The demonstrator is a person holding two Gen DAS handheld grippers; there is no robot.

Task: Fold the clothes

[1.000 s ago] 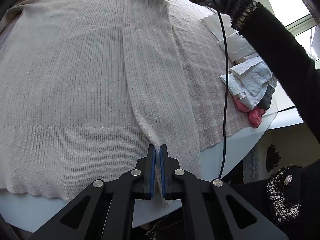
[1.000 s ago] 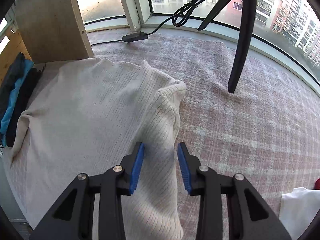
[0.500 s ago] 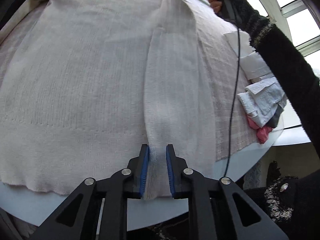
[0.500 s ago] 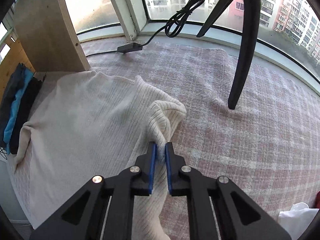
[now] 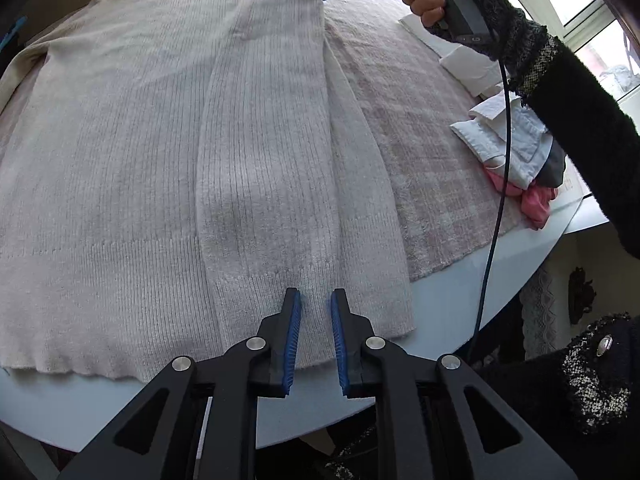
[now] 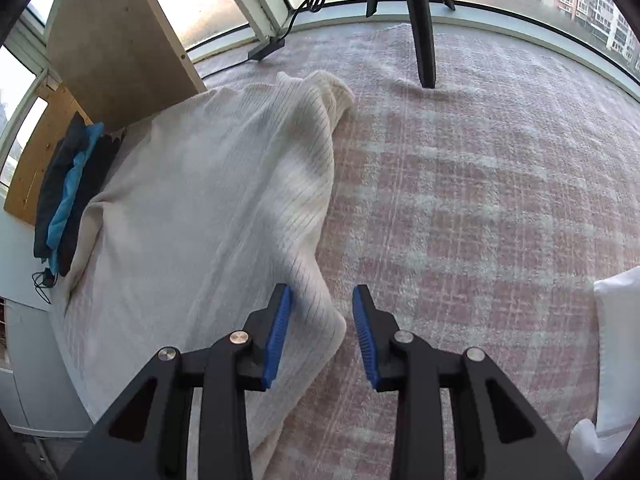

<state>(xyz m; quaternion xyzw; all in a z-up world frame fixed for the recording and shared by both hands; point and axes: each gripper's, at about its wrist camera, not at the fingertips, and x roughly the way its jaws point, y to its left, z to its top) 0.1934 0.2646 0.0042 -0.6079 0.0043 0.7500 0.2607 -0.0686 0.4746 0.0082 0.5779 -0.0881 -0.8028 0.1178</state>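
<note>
One cream sweater (image 5: 120, 160) lies flat on the pink blanket (image 6: 480, 200), a sleeve (image 5: 268, 160) folded lengthwise over its body. My left gripper (image 5: 315, 320) hovers over the sleeve's cuff, jaws closing but gripping nothing. My right gripper (image 6: 322, 320) is opening above the shoulder fold, cloth loose between the pads.

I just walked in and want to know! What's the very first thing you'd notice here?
The big cream ribbed knit sweater spread across the pinkish checked cloth, with one sleeve folded lengthwise down its body. Then the two black grippers with blue pads: the left gripper above the sleeve's cuff, jaws closing, and the right gripper opening over the sweater's edge. A crumpled white-and-pink clothes pile waits at the table's right edge.
</note>
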